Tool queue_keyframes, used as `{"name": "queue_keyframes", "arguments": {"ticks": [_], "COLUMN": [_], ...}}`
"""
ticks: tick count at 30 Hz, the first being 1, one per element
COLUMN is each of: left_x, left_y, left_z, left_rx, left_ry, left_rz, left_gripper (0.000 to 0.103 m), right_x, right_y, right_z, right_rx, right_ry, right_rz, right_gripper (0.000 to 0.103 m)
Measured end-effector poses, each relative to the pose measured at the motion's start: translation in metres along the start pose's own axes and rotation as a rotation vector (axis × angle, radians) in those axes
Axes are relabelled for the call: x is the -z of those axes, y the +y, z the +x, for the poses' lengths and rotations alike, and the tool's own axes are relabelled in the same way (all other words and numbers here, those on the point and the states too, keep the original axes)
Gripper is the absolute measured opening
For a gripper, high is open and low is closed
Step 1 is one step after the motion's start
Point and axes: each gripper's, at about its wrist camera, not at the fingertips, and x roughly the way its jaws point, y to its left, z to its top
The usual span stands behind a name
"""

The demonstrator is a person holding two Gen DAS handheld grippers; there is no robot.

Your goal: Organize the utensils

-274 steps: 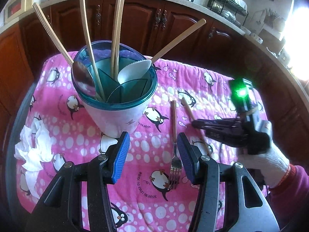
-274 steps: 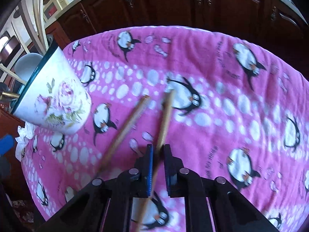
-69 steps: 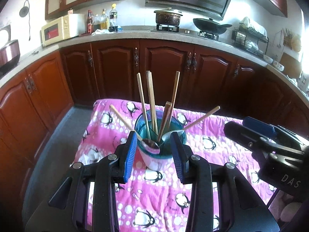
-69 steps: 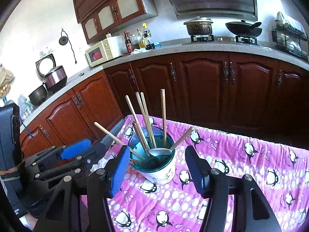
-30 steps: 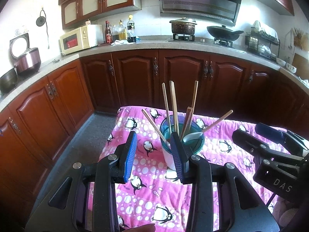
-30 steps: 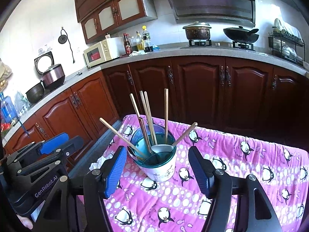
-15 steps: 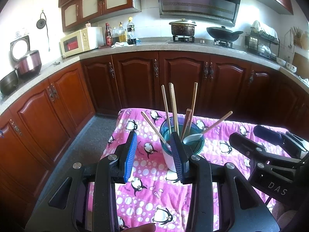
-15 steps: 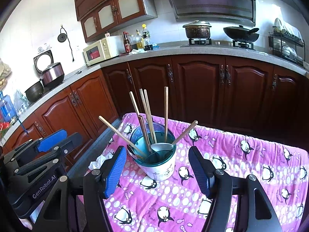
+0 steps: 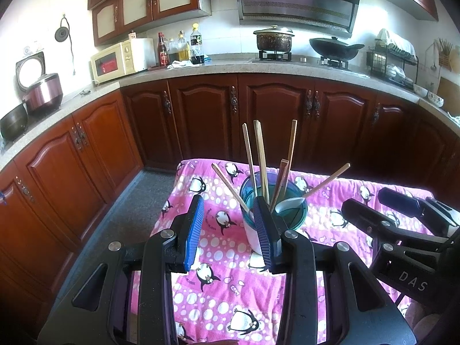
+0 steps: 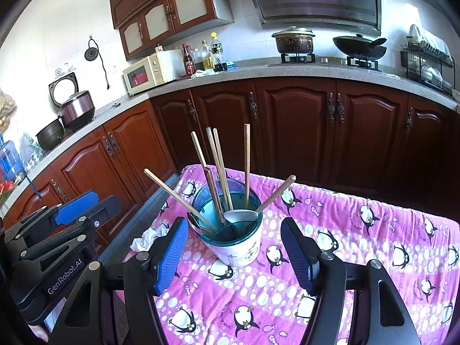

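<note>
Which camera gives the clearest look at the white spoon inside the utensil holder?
The right wrist view: the white spoon lies unobstructed inside the utensil holder, framed between open fingers. In the left wrist view the spoon still shows, but the left gripper's right finger covers part of the holder.

Your table [image 10: 149, 215] is covered by a pink penguin-print cloth [image 10: 359, 241]. Directly on the cloth, toward its 10 o'clock corner, stands a white floral utensil cup with a teal rim [image 10: 238, 247]. At the cup's 9 o'clock, at the cloth's edge, lies a crumpled white tissue [image 10: 146, 237].
</note>
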Motion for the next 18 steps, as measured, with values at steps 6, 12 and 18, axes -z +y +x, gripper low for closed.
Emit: {"name": "queue_keyframes", "arguments": {"ticks": [6,12,18], "left_x": [0.0002,0.0008,0.0026], "left_y": [0.0004,0.0007,0.0016], "left_z": [0.0011,0.0029,0.0044], "left_rx": [-0.003,-0.002,-0.004], "left_ry": [0.000,0.002,0.005], "left_rz": [0.000,-0.002,0.000], "left_gripper": [0.035,0.035,0.035], "right_x": [0.0000,0.0008,0.0011], "right_y": [-0.0001,0.0002,0.0005], "right_z": [0.0016,0.0035,0.0077], "right_rx": [0.000,0.001,-0.002], "right_ry": [0.002,0.007,0.016], "right_rz": [0.000,0.002,0.004], "right_gripper": [0.065,0.065,0.065]}}
